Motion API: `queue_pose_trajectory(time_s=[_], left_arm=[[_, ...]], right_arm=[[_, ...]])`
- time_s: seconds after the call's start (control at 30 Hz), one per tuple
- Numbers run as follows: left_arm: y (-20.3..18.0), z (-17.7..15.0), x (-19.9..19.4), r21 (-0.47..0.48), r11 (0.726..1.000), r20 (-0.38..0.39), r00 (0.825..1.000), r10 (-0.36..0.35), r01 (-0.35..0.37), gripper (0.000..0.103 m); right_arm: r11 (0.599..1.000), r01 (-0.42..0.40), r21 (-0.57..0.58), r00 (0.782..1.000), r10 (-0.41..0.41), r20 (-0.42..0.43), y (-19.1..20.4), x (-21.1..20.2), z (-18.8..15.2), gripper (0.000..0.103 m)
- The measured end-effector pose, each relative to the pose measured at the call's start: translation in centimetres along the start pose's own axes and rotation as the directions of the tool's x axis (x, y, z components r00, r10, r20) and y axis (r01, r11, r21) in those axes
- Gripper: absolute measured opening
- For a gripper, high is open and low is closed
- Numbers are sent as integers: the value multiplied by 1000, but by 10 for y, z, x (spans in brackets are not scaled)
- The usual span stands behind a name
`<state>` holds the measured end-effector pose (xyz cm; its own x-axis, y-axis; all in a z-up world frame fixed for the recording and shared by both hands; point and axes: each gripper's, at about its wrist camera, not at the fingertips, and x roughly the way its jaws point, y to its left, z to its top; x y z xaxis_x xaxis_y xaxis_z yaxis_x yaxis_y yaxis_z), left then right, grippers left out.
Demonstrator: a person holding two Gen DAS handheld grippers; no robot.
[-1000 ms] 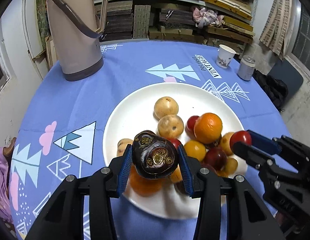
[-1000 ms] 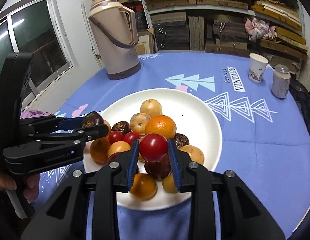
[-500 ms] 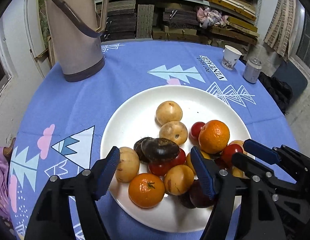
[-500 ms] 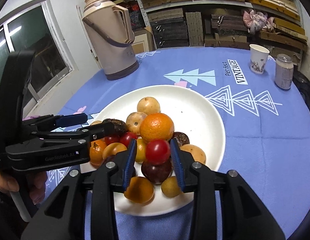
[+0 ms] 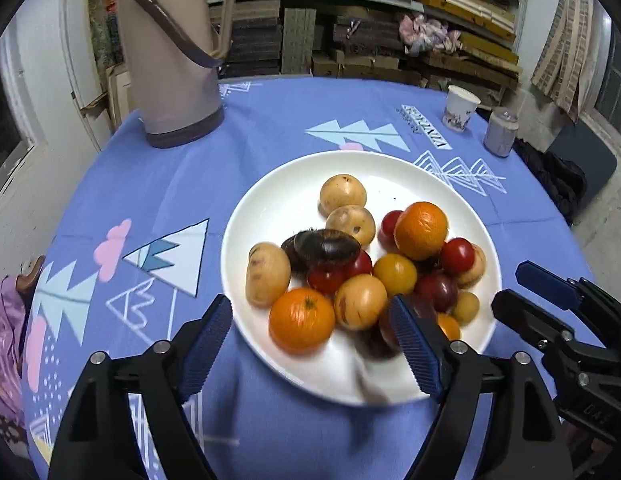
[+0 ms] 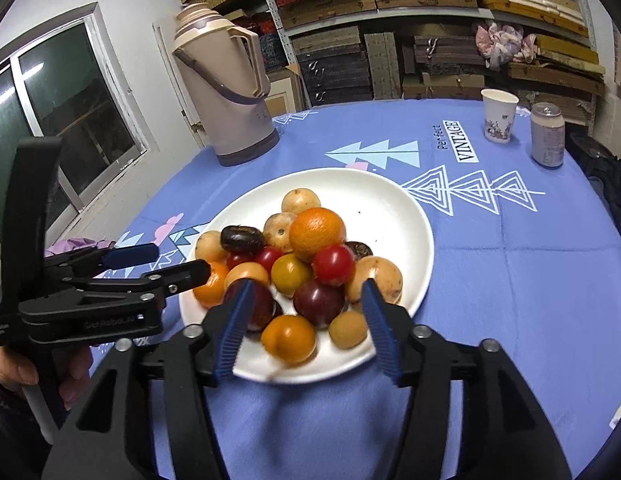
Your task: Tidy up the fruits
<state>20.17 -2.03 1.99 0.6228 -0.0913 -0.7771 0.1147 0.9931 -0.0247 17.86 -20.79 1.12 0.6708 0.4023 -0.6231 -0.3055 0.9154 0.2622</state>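
Both fruits have been let go since a second ago: the dark wrinkled fruit [image 5: 326, 246] is now lying on the heap at 9 o'clock, the red tomato [image 6: 333, 264] near its centre, all on the white plate [image 5: 282, 196] on the bench [image 5: 238, 152]. Left tool [image 5: 310, 344] and right tool [image 6: 306, 322] are seen released, jaws opening, nothing gripped. Judged: this placement is done; fresh picks can follow

Fruits [image 5: 394, 276] on plate [image 5: 270, 208], thermos [image 5: 170, 60] behind
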Motion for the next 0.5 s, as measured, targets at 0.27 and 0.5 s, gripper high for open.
queue_pose_trajectory(time_s=[0.27, 0.5], left_arm=[[-5, -32, -34, 19, 999, 28, 999, 32, -33, 95], [0, -56, -50, 5, 999, 9, 999, 45, -45, 96]], right_arm=[[997, 82, -12, 996, -82, 41, 16, -29, -20, 95], [993, 112, -37, 993, -110, 46, 28, -49, -32, 98]])
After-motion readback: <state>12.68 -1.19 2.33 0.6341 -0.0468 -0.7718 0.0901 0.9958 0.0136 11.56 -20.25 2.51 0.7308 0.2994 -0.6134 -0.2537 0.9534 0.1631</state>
